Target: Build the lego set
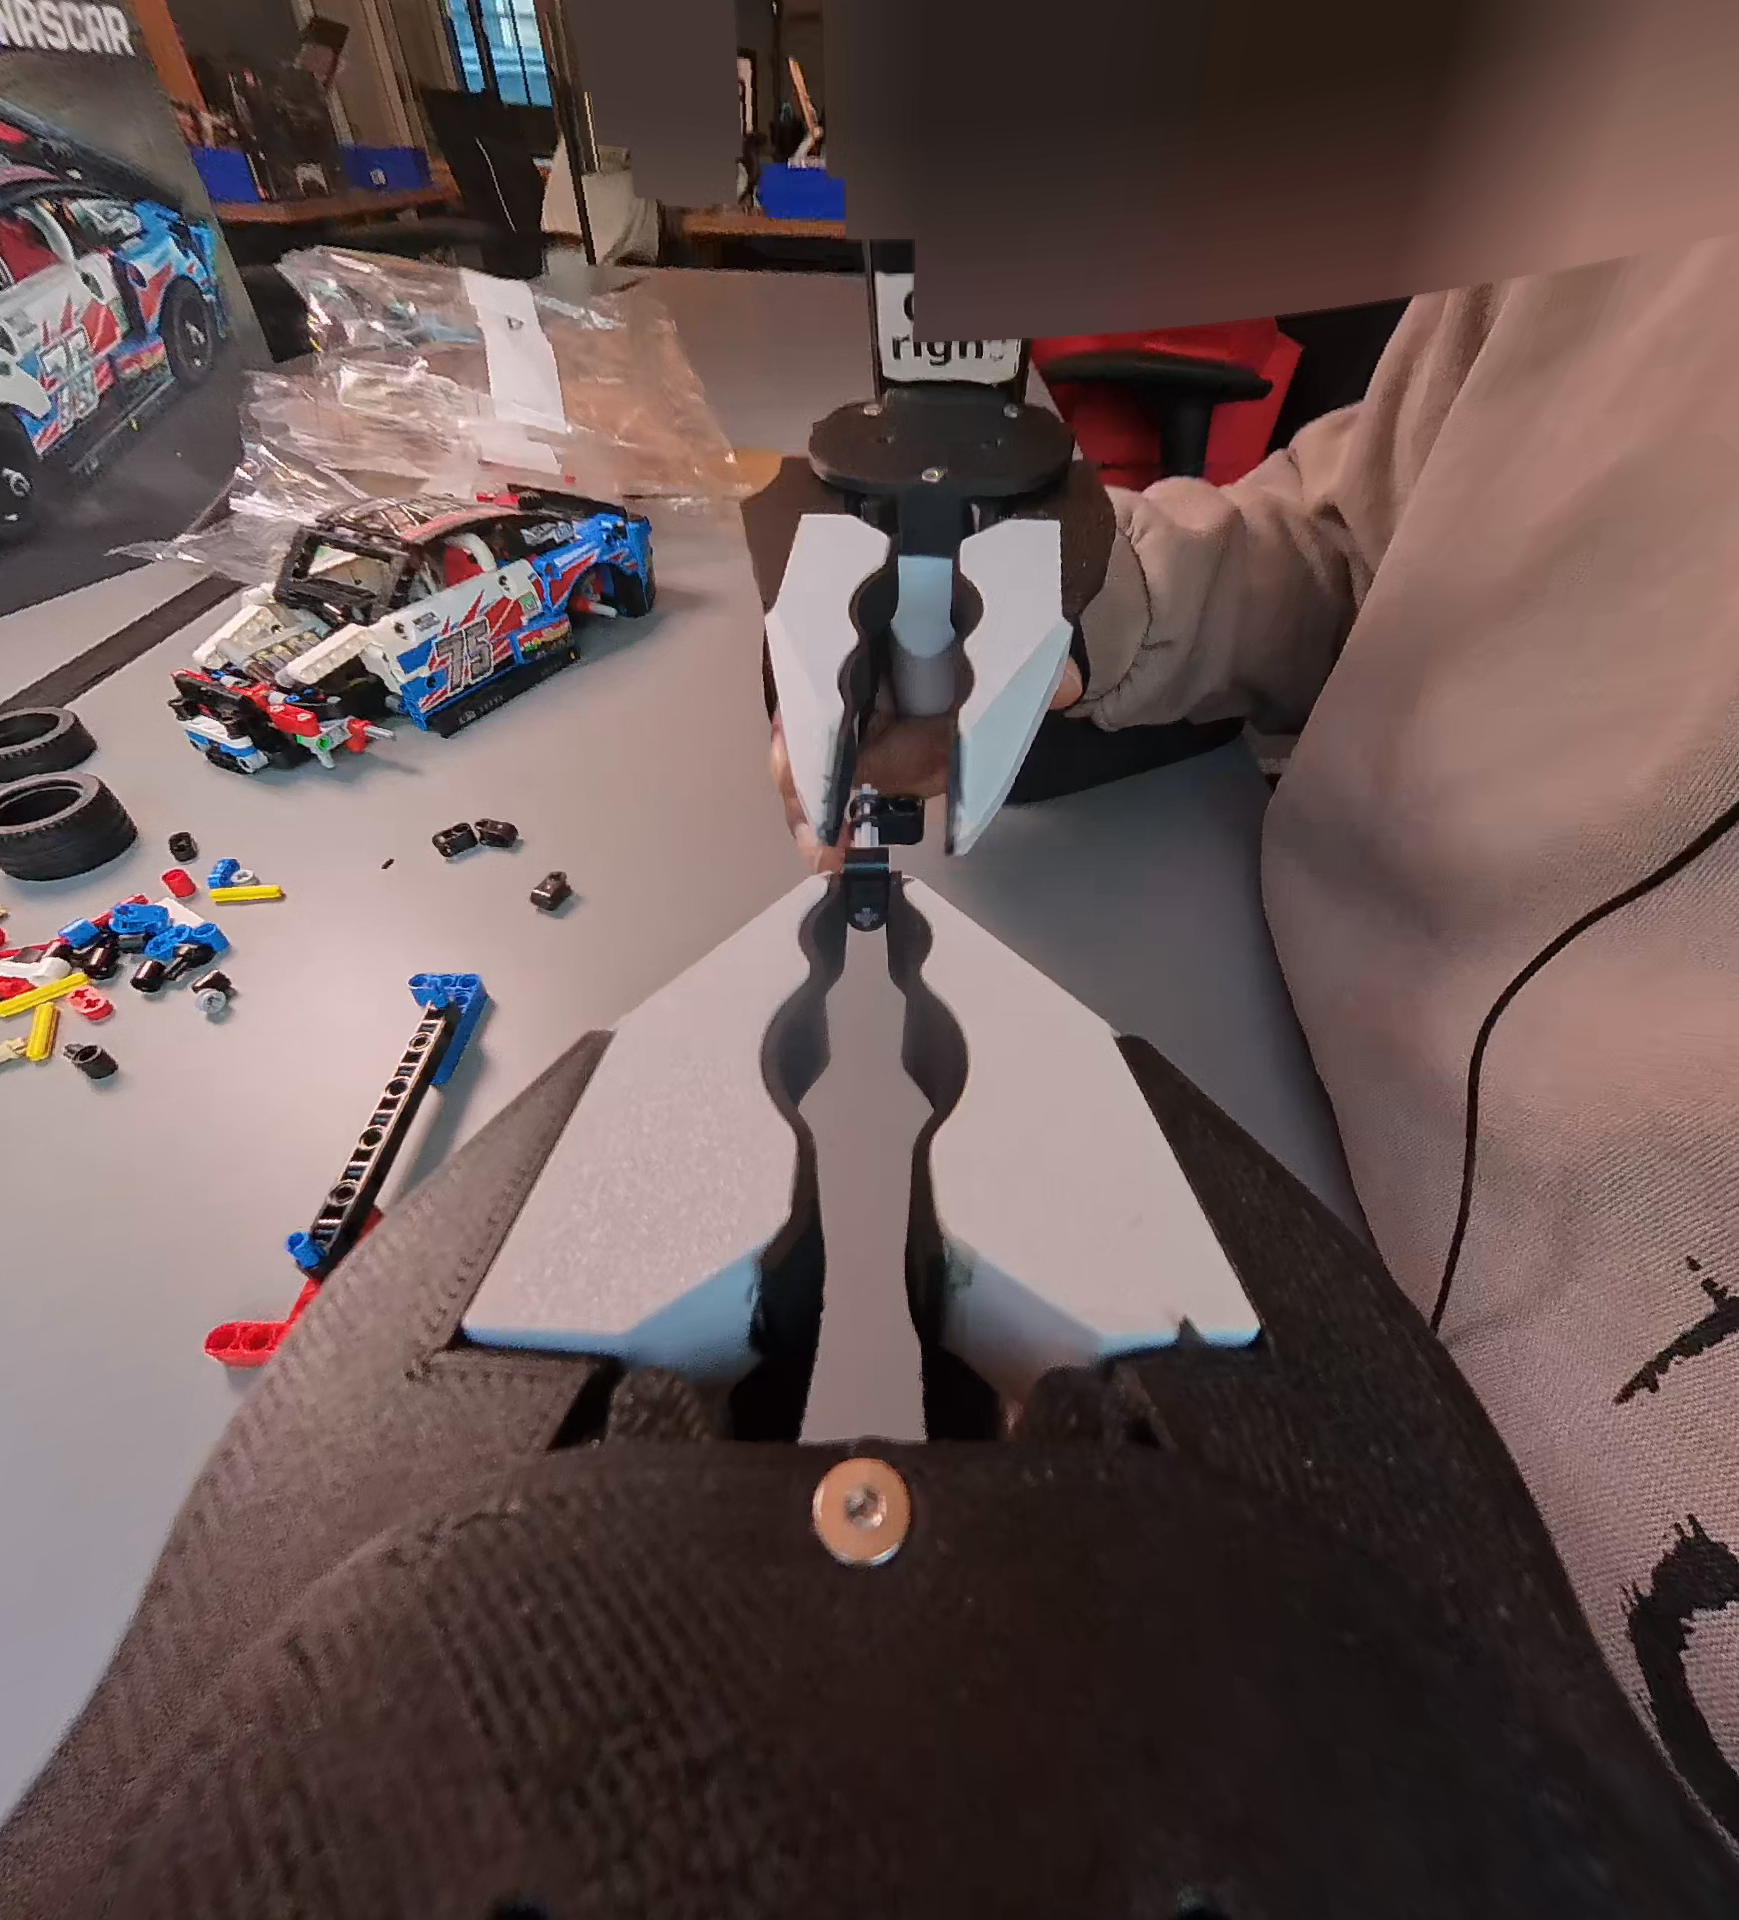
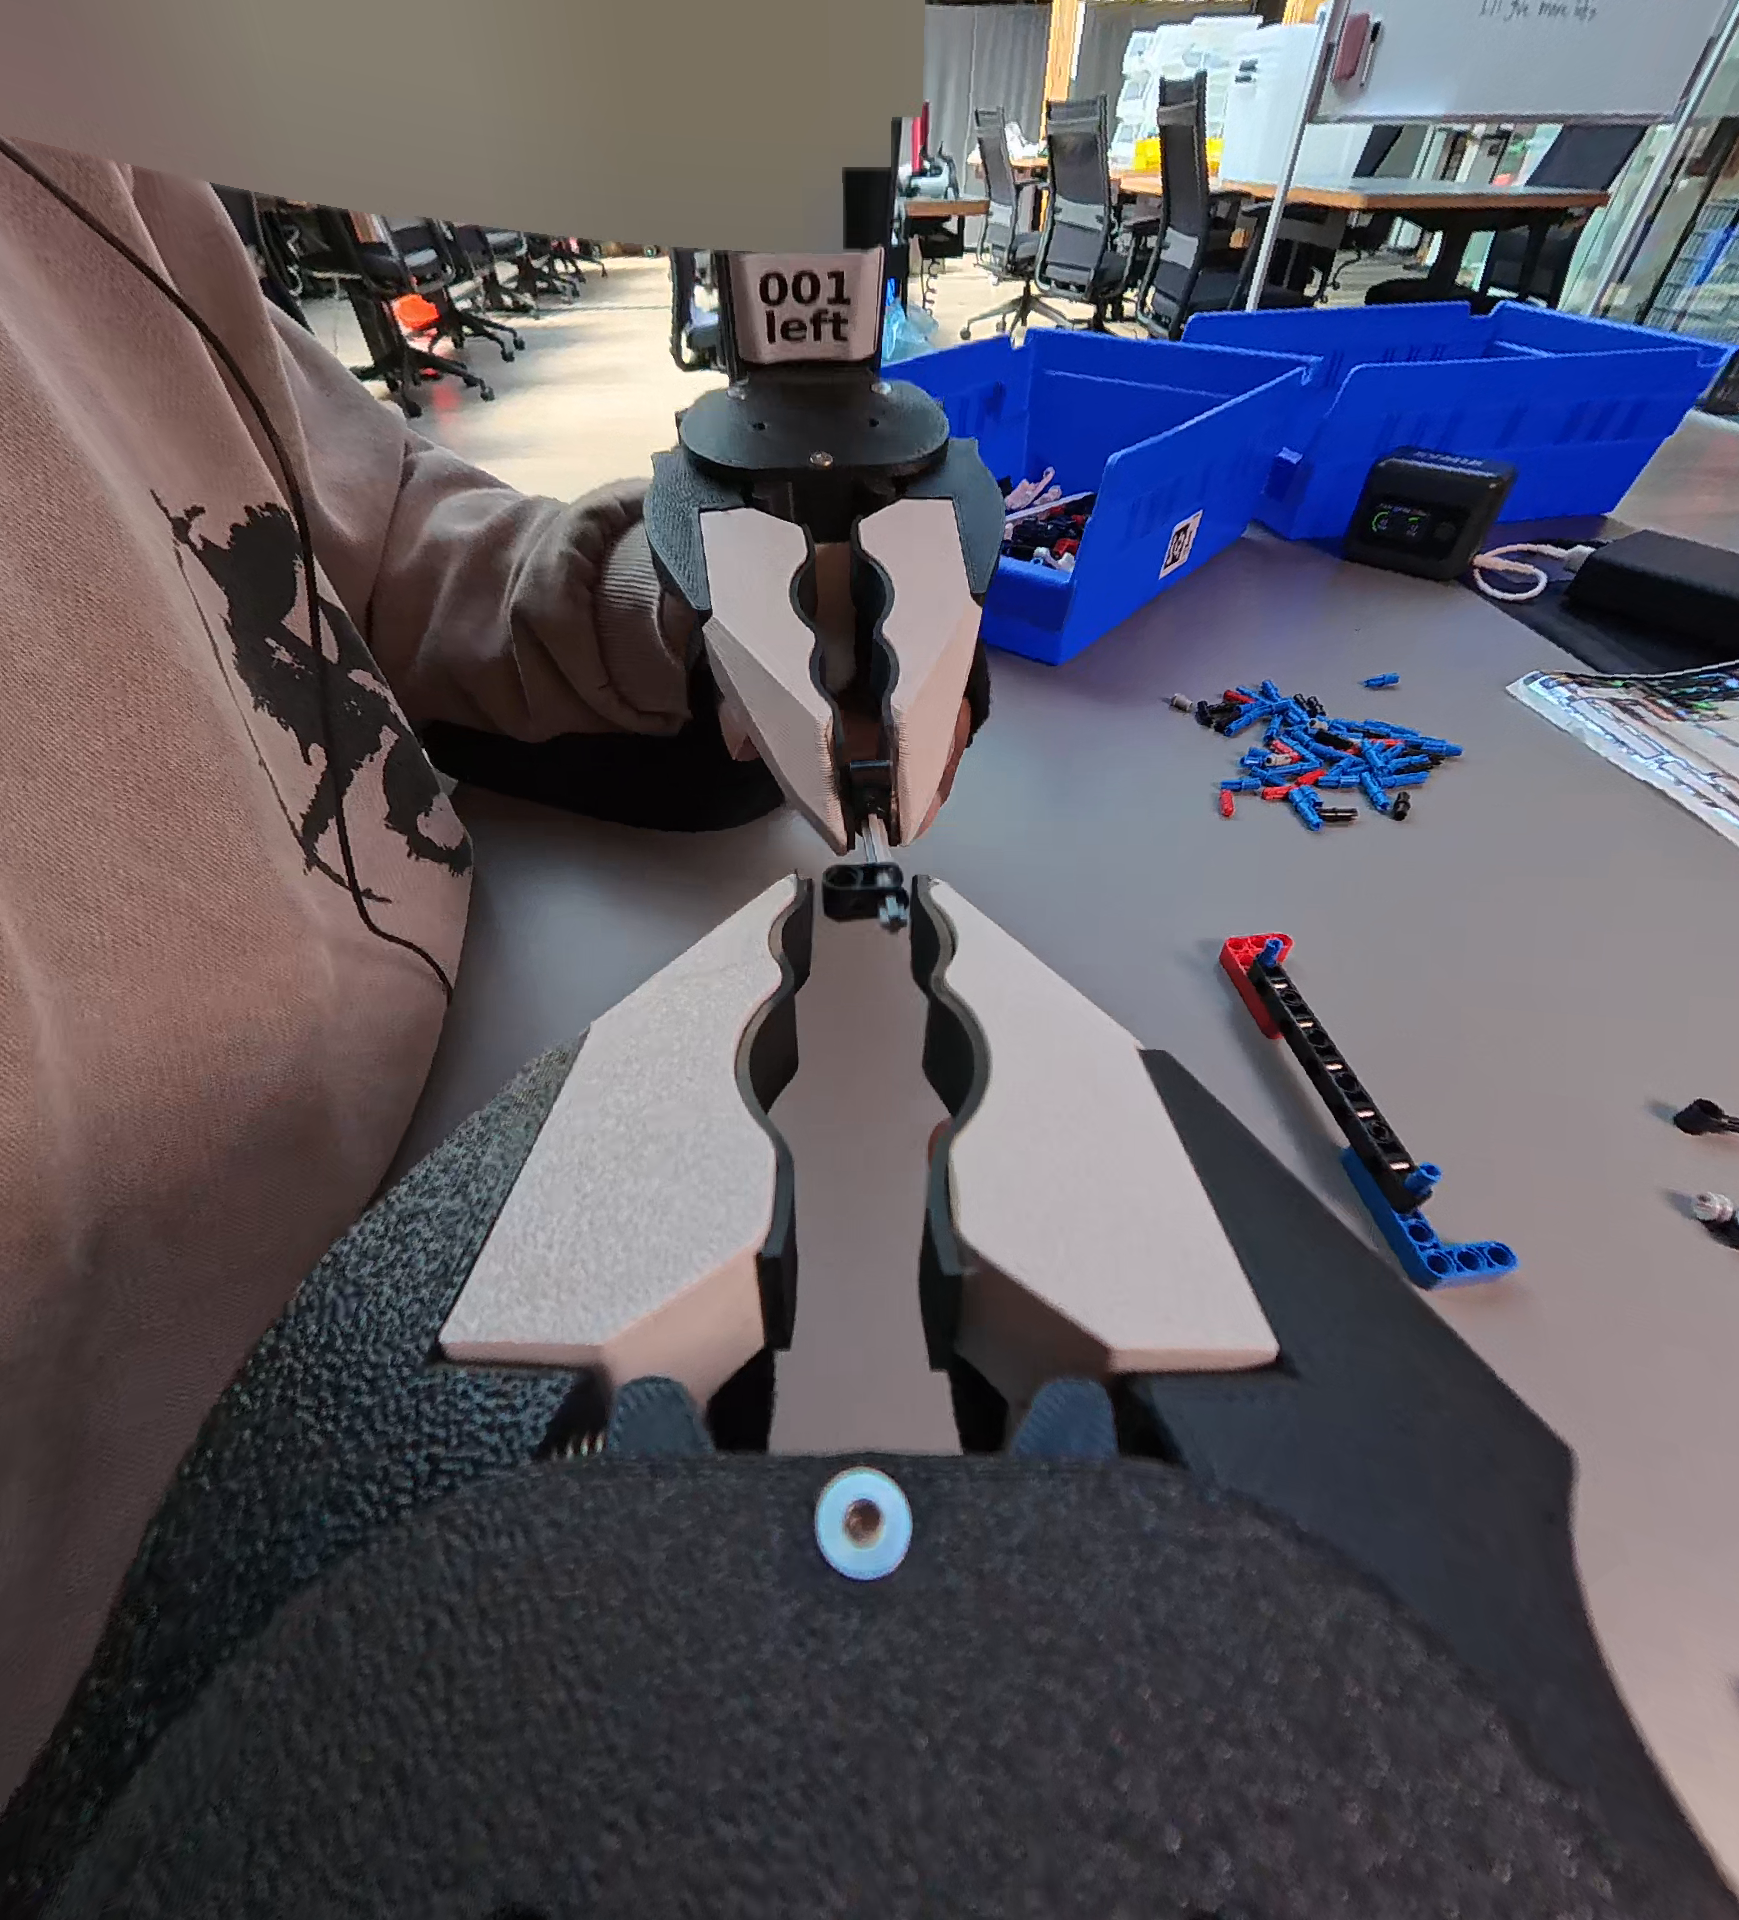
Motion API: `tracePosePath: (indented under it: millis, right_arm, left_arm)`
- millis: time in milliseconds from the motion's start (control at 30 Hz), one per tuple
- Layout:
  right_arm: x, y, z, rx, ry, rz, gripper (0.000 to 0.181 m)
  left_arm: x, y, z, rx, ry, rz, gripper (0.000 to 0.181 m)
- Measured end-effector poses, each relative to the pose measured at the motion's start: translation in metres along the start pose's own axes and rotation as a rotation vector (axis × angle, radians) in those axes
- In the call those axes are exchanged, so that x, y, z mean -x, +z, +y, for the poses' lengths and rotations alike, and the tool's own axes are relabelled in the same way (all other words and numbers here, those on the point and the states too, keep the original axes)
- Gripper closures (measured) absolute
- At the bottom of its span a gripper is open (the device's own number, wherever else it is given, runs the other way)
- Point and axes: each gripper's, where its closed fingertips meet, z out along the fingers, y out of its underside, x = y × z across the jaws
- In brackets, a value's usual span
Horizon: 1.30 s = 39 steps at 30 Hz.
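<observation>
My left gripper (image 1: 865, 891) is shut on a small black connector (image 1: 865, 902) at its fingertips. A short grey axle (image 2: 877, 840) sticks out of that connector toward the other gripper. My right gripper (image 2: 861, 891) faces it tip to tip and is shut on another black connector (image 2: 857, 894). The axle's end meets this connector; both are held just above the grey table (image 1: 636, 831). The right gripper also shows in the left wrist view (image 1: 894, 831), and the left gripper in the right wrist view (image 2: 870, 826). The part-built race car (image 1: 429, 623) stands at the left.
A black beam with blue and red ends (image 1: 387, 1122) lies nearby, also in the right wrist view (image 2: 1343, 1101). Loose pieces (image 1: 86, 966), tyres (image 1: 44, 810), the set's box (image 1: 44, 312), plastic bags (image 1: 491, 395), blue bins (image 2: 1135, 468), blue pins (image 2: 1332, 748), and a booklet (image 2: 1696, 748) are around. A person's sleeve (image 1: 1260, 582) is close. The grippers are tip to tip, or close to it. My right tips are roughly 30 centimetres from the part-built race car (image 1: 429, 623).
</observation>
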Motion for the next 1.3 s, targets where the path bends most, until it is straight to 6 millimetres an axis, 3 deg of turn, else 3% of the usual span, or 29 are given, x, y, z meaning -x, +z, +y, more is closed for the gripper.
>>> tracePosePath:
  millis: [67,167,400,967,1300]
  right_arm:
    - [-0.005,-0.009,-0.008,-0.058,0.06,-0.015,0.148]
    - [-0.012,-0.018,-0.008,-0.082,0.078,0.004,0.163]
    - [-0.008,-0.012,-0.007,-0.063,0.018,0.031,0.176]
    - [0.006,-0.007,0.008,0.049,-0.094,-0.012,0.179]
    - [0.003,-0.004,0.016,0.066,0.004,-0.03,0.179]
  left_arm:
    - [0.007,-0.008,-0.007,-0.067,-0.049,0.001,0.175]
    - [0.01,-0.013,-0.01,-0.099,-0.069,0.004,0.175]
    - [0.002,-0.007,-0.009,-0.077,-0.049,0.018,0.175]
    - [-0.01,0.002,0.011,0.033,-0.027,0.07,0.175]
    - [-0.006,0.003,0.018,0.061,-0.06,0.061,0.175]
